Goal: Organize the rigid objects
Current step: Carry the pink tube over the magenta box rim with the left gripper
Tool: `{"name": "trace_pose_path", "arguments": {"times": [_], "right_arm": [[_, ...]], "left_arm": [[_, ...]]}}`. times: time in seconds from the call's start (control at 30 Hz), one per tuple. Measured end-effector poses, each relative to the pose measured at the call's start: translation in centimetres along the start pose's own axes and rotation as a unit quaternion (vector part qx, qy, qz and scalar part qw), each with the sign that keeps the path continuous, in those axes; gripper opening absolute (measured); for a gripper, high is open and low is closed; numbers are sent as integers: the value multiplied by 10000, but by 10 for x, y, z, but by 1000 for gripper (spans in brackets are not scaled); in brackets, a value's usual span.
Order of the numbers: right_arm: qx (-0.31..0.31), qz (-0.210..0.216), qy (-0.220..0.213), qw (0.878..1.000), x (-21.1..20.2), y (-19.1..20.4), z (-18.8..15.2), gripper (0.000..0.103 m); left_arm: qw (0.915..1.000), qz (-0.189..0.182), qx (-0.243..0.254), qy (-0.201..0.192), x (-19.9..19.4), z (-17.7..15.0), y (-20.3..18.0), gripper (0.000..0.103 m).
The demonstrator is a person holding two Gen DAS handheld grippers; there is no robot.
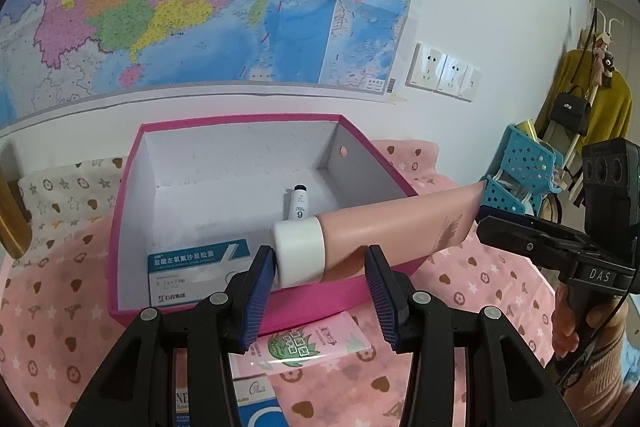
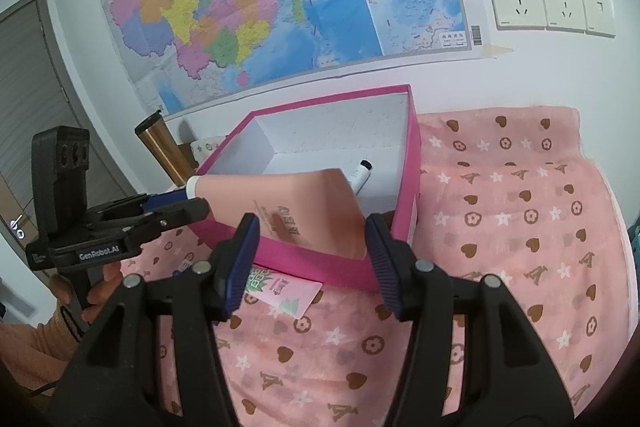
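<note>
The pink tube hangs in the air over the front right corner of the pink box, stretched between the 2 tongs. Its flat crimped end sits in the right tongs, which pinch it: the end fills the gap from one blue pad to the other. Its white cap lies at the tips of the left tongs. The left-hand pad there touches the cap's end, while the tube's body crosses behind the other pad. Whether the left tongs actually squeeze the tube, I cannot tell.

Just beyond the left tongs, inside the box, a small white tube with a dark cap lies against the right wall. A teal and white medicine carton lies flat in the box, a little to the left of the left tongs' tips.

Under the left tongs, outside the box and touching its front wall, a pink and green card rests on the pink patterned cloth. Nearer still, between the tongs' arms, is a blue and white carton.

A hand grips the handle of the left tongs. Beyond them, at the wall, stands a copper tumbler. Behind the right tongs is a blue basket.
</note>
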State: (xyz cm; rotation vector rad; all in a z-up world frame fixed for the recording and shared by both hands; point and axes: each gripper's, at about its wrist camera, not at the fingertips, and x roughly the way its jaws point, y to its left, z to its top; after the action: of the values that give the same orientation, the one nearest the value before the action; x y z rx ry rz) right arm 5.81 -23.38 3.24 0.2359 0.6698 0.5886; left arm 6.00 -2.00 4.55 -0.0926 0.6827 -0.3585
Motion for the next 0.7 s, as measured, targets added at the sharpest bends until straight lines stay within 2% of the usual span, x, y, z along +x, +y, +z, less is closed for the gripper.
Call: {"name": "trace_pose_path", "arguments": {"times": [0.7], "right_arm": [[54, -16, 88, 9999, 14, -5, 9, 58]], "left_arm": [[10000, 76, -42, 38, 16, 11, 7, 49]]}}
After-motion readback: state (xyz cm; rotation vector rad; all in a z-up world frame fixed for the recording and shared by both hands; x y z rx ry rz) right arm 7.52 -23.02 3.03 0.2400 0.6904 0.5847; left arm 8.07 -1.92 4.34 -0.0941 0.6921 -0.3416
